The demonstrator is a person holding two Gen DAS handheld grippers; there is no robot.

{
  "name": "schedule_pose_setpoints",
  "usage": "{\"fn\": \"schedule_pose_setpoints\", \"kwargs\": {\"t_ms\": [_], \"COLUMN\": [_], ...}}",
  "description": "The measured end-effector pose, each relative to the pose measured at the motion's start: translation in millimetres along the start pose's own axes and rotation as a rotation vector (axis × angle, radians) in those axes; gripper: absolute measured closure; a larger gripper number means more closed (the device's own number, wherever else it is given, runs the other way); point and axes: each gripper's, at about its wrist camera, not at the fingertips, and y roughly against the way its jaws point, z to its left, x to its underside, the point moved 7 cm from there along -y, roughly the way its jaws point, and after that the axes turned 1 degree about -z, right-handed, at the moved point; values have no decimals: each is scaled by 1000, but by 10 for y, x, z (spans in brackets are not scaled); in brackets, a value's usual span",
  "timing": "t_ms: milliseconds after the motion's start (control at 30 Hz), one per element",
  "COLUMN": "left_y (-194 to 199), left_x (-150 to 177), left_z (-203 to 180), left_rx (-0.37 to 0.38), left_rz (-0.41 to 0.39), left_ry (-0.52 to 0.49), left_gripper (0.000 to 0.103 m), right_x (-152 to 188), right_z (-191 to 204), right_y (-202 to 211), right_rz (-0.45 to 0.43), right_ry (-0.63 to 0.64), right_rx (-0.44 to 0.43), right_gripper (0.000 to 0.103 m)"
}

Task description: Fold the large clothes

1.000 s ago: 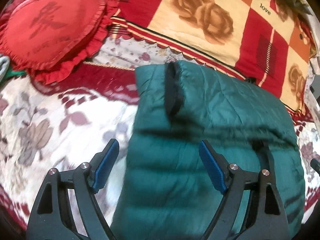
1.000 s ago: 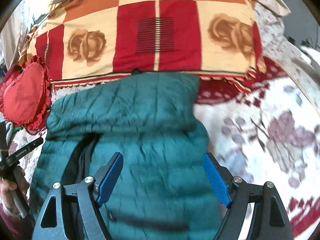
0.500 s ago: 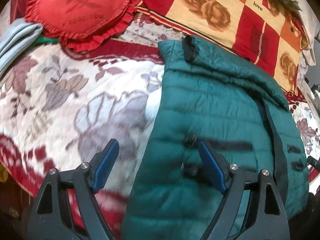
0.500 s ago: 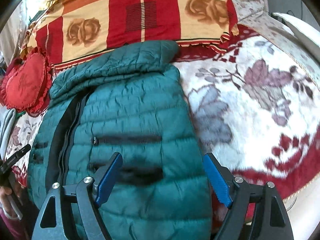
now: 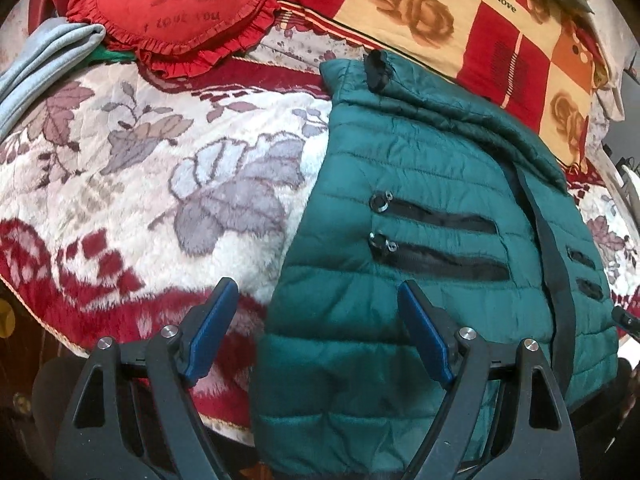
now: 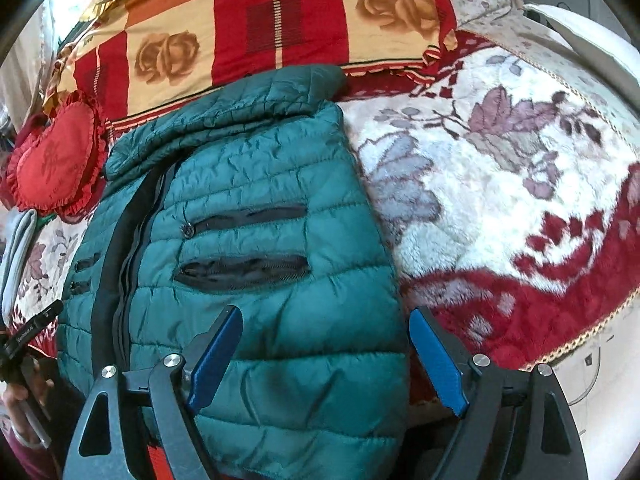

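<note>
A dark green quilted puffer jacket (image 5: 420, 208) lies front up on the floral bed blanket, black zip down the middle, sleeves folded across its top; it also shows in the right wrist view (image 6: 260, 184). Its hem hangs over the near bed edge. My left gripper (image 5: 316, 332) is open and empty, straddling the jacket's left hem corner. My right gripper (image 6: 324, 360) is open and empty, straddling the jacket's right hem edge. Neither touches the cloth that I can see.
A red heart cushion (image 5: 176, 4) and folded grey cloth (image 5: 44, 56) lie at the far left. A red-and-cream rose-check quilt (image 6: 280, 24) lies behind the jacket. The floral blanket (image 6: 500, 184) spreads on both sides. The near bed edge (image 5: 48, 320) drops off.
Both grippers have pulled back toward the near bed edge, from over the jacket's upper part to its hem. The pockets and hem now show. Both stay open.
</note>
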Motion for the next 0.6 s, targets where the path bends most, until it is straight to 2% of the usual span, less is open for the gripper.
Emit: {"fn": "schedule_pose_setpoints", "kwargs": {"t_ms": [600], "left_y": [-19], "left_x": [253], "left_z": [28], "left_rx": [9], "left_rz": [56], "left_ry": [12], "left_gripper": [20], "right_x": [233], "right_z": [-152], "right_y": [-47], "right_rz": [65], "right_ry": [-36], "right_rx": [-18], "right_gripper": [18]}}
